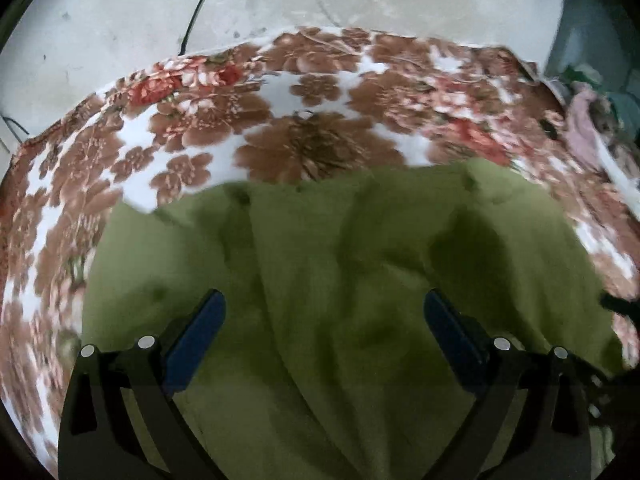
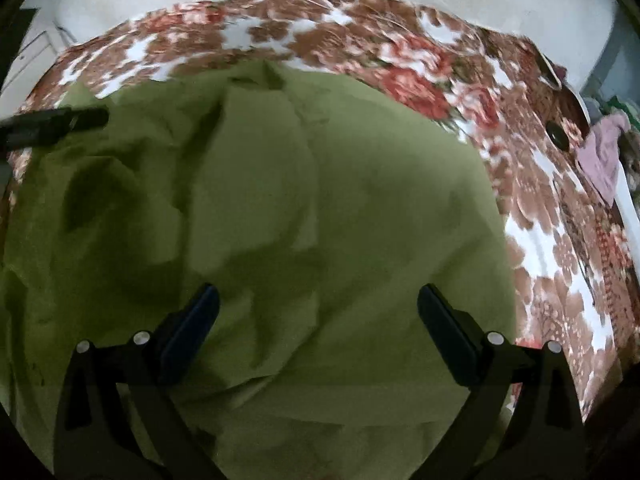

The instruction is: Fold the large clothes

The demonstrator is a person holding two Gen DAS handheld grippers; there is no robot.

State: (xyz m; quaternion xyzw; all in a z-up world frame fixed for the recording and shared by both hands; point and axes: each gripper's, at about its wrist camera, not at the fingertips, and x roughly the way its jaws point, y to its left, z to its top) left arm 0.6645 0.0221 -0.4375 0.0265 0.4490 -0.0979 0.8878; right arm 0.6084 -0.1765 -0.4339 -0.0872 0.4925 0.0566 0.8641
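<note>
Left wrist view: we see the green garment (image 1: 340, 280) lying rumpled on a floral bedsheet (image 1: 280, 120), long creases and dark hollows running through it, its far edge straight against the flowers. The frame is motion-blurred, so we cannot make out seams or what kind of garment it is; its near part is cut off below. At right, a pile of clothes (image 1: 588, 116) sits at the sheet's edge, too smeared to sort. The left hand-held gripper (image 1: 324, 314) is spread wide above the cloth, nothing between its fingers; whether the tips touch fabric we cannot tell

Right wrist view: the green garment (image 2: 280, 200) fills most of the frame, a folded flap lying over its middle, with the floral bedsheet (image 2: 540, 200) showing beyond and to the right. A pink cloth (image 2: 604, 160) lies at the far right, partly cut off. The left hand-held gripper (image 2: 72, 118) enters from the left edge as a dark blur over the garment's corner. The right hand-held gripper (image 2: 318, 300) stands fully spread, holding nothing, the cloth below it
</note>
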